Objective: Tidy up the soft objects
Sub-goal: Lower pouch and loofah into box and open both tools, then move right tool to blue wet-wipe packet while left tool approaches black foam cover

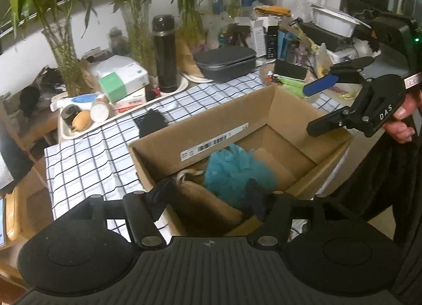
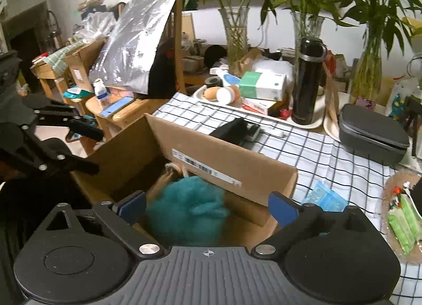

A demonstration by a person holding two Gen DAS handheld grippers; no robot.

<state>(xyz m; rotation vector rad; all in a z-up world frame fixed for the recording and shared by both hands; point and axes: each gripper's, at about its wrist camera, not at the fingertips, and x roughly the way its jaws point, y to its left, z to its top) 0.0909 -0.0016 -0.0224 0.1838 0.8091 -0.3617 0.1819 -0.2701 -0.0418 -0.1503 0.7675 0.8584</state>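
Right gripper (image 2: 208, 206) is held wide and empty above the cardboard box (image 2: 224, 157); left gripper (image 1: 208, 206) is parted, empty. Teal puff (image 2: 184, 207) is lodged inside the box, round, no long axis discernible. Tan pouch (image 1: 203, 207) beside it is shown clearly only in the left view.

Both grippers are matte black plastic w/ ribbed grey base plates, round side discs and silver screw heads at the linkage pivots. The right gripper (image 2: 207, 203) has blue pads on its fingertips (image 2: 279, 208) and "DAS" in white on its body; the left gripper (image 1: 208, 199) looks the same build. The person's hand (image 1: 402, 123) comes out of a dark, black-looking sleeve (image 1: 390, 173).
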